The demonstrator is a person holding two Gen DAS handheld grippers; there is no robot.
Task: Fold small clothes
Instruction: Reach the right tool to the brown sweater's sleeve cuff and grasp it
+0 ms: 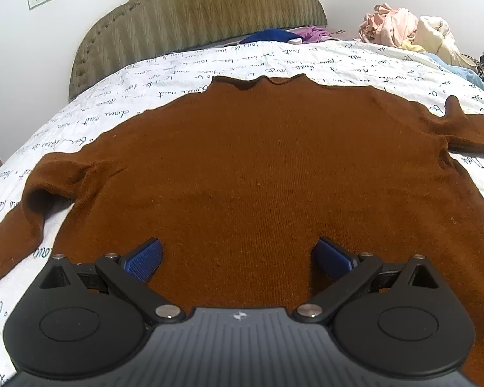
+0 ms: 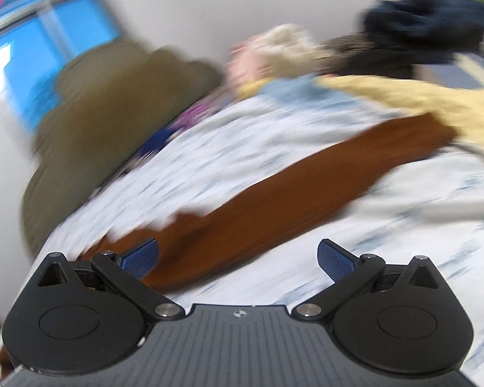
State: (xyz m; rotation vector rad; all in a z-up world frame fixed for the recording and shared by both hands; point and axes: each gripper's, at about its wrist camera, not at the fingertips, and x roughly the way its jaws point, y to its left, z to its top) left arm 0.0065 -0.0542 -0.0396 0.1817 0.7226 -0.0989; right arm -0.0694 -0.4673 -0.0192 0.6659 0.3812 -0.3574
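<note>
A brown knit sweater [image 1: 258, 161] lies flat on the bed, neck towards the headboard, both sleeves spread out to the sides. My left gripper [image 1: 238, 258] is open and empty, its blue pads [image 1: 145, 258] just above the sweater's lower body. The right wrist view is motion-blurred. It shows one brown sleeve [image 2: 290, 193] stretched across the sheet. My right gripper [image 2: 238, 258] is open and empty above the sleeve's near end, the left pad [image 2: 142, 258] over the brown cloth.
The bed has a white sheet with script print [image 1: 145, 96] and an olive padded headboard [image 1: 193, 16]. A heap of other clothes [image 1: 409, 32] lies at the far right; yellow and light blue garments [image 2: 419, 103] touch the sleeve's far end.
</note>
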